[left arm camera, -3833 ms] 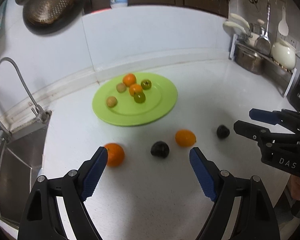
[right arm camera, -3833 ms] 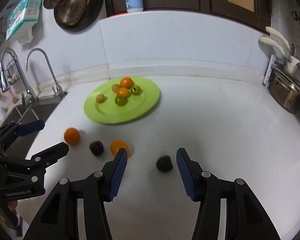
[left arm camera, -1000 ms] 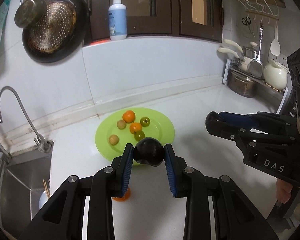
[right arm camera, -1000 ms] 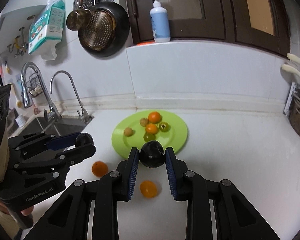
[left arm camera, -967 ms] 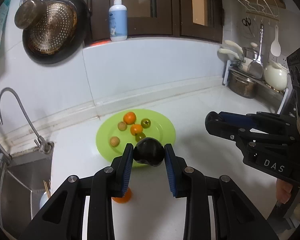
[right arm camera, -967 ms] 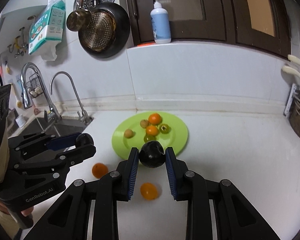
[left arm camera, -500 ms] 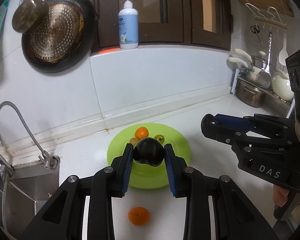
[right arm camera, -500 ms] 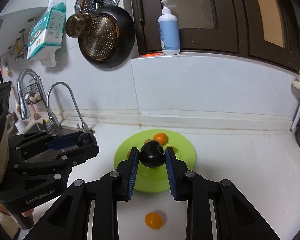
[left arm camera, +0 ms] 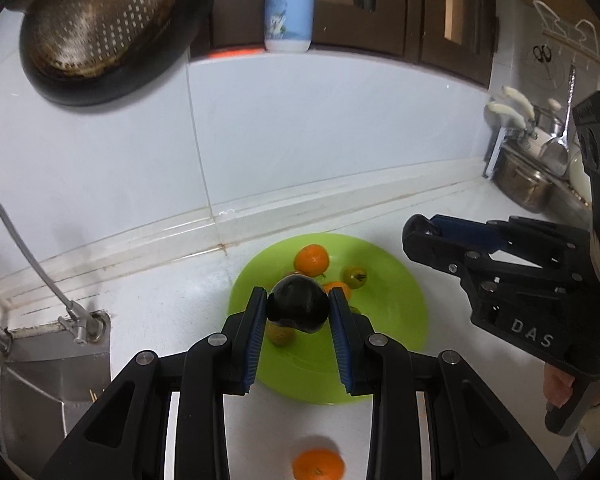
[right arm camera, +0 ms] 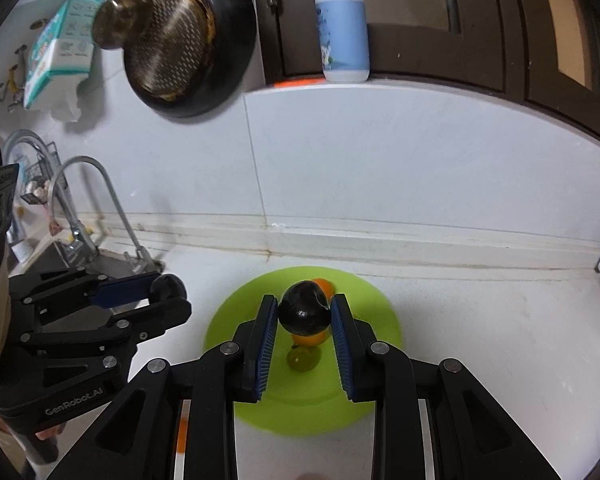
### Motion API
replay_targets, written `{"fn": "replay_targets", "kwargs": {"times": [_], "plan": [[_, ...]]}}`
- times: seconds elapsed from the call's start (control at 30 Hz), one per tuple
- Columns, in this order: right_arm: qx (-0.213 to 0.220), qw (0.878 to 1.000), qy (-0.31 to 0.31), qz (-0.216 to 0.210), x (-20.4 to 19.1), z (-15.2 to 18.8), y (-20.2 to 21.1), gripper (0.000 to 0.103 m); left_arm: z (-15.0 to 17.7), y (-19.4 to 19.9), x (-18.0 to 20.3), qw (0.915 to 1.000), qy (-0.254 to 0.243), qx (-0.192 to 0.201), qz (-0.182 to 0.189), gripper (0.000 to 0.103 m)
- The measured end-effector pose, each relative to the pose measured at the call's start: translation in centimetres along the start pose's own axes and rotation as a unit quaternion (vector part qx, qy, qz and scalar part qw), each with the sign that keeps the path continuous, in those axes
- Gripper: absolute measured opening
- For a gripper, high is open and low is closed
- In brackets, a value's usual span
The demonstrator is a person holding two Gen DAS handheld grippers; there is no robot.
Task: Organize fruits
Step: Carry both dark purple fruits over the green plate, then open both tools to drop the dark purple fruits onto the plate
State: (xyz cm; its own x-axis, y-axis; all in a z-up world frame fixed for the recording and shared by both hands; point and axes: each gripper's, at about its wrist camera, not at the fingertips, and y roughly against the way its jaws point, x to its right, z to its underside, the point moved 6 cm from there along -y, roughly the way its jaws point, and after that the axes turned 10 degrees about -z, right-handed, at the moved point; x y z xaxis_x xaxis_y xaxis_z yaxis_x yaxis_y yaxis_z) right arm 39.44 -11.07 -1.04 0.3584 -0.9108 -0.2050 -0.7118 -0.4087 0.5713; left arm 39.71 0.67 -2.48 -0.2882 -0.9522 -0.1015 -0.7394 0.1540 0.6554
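Note:
My left gripper is shut on a dark round fruit and holds it above the near left part of the green plate. My right gripper is shut on a second dark fruit above the same plate. The plate holds an orange, a small green fruit and other small fruits partly hidden behind the held fruits. A loose orange lies on the white counter in front of the plate. Each gripper shows in the other's view, the right one and the left one.
A sink with a faucet is at the left. A pan hangs on the wall and a soap bottle stands on the ledge. A rack with pots and utensils stands at the right. Another orange peeks out below the right gripper.
Both grippers, each still holding its dark fruit, have moved forward and now hover over the green plate. The loose orange has slid toward the bottom of the left view.

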Motion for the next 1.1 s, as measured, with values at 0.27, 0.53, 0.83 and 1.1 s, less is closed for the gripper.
{"fn": "replay_targets", "kwargs": {"times": [0.27, 0.53, 0.83, 1.1], "plan": [[-0.038, 0.999, 0.001, 0.011, 1.8, -0.3, -5.2, 0.028, 0.0, -4.7, -0.3, 0.9995, -0.011, -0.029, 0.003, 0.031], [-0.067, 0.998, -0.012, 0.008, 3.5, 0.2, -8.8, 0.028, 0.4, -8.2, 0.4, 0.9979, -0.01, -0.06, 0.022, 0.031], [-0.074, 0.997, -0.028, 0.01, 4.0, 0.5, -9.8, 0.029, 0.7, -9.9, 1.2, 0.9964, -0.016, -0.079, 0.026, 0.032], [-0.066, 0.997, -0.032, 0.015, 4.2, 0.4, -9.1, 0.035, 0.1, -8.3, 0.9, 0.998, -0.025, -0.058, 0.006, 0.042]]}}
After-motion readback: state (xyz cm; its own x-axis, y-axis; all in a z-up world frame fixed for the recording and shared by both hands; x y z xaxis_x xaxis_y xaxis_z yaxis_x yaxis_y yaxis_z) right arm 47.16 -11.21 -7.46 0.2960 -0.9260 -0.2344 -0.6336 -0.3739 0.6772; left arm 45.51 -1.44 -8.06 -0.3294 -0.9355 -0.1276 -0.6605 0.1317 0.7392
